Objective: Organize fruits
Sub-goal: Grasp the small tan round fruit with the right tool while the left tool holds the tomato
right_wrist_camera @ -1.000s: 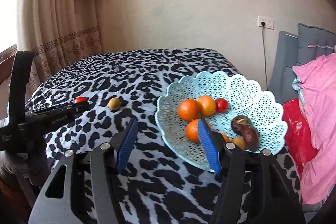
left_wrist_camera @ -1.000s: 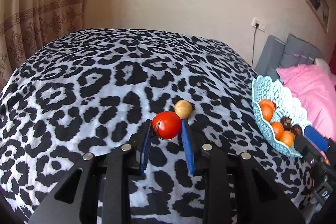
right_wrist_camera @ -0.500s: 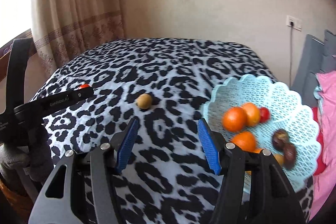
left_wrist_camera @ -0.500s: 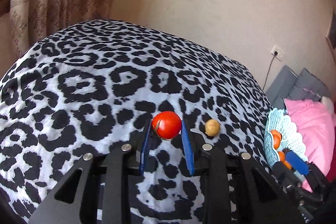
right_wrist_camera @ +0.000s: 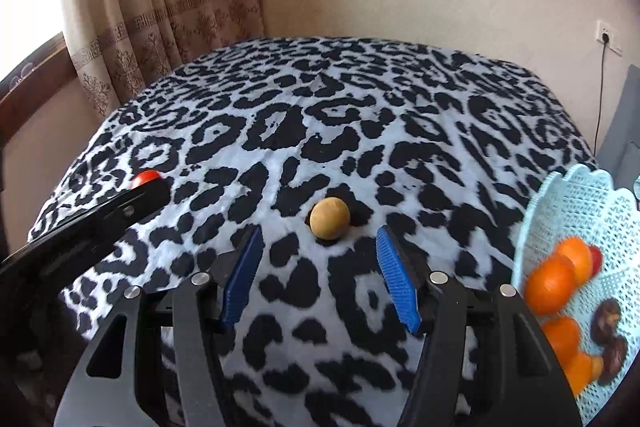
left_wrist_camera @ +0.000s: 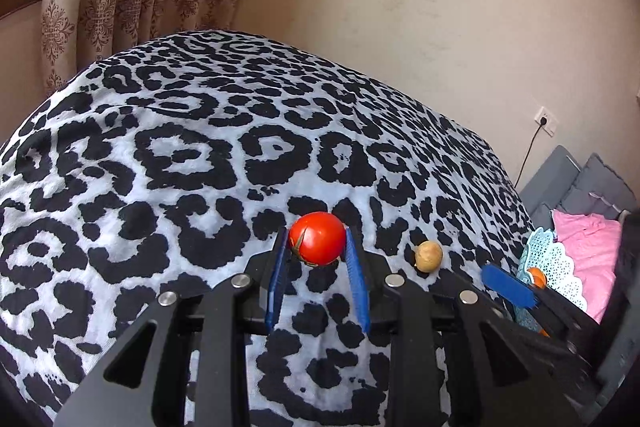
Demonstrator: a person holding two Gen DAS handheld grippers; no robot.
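My left gripper (left_wrist_camera: pixel 317 241) is shut on a red tomato (left_wrist_camera: pixel 317 238) and holds it above the leopard-print cloth (left_wrist_camera: pixel 200 155). A small tan round fruit (left_wrist_camera: pixel 428 256) lies on the cloth to its right. In the right wrist view that tan fruit (right_wrist_camera: pixel 329 218) lies just ahead of my right gripper (right_wrist_camera: pixel 320 239), which is open and empty. A pale blue lattice basket (right_wrist_camera: pixel 576 203) at the right holds several oranges (right_wrist_camera: pixel 551 286), a small red fruit and dark brown fruits (right_wrist_camera: pixel 608 323). The tomato (right_wrist_camera: pixel 145 177) peeks over the left gripper's arm.
The cloth covers a rounded table with a curtain (right_wrist_camera: pixel 160 7) and window behind at the left, and a wall with a socket (right_wrist_camera: pixel 607 37) behind. Grey and pink cushions (left_wrist_camera: pixel 588 239) lie beyond the basket (left_wrist_camera: pixel 556 267) at the right.
The left gripper has lifted and swung left with the tomato. The right gripper has moved left from over the basket to just behind the tan fruit, still open.
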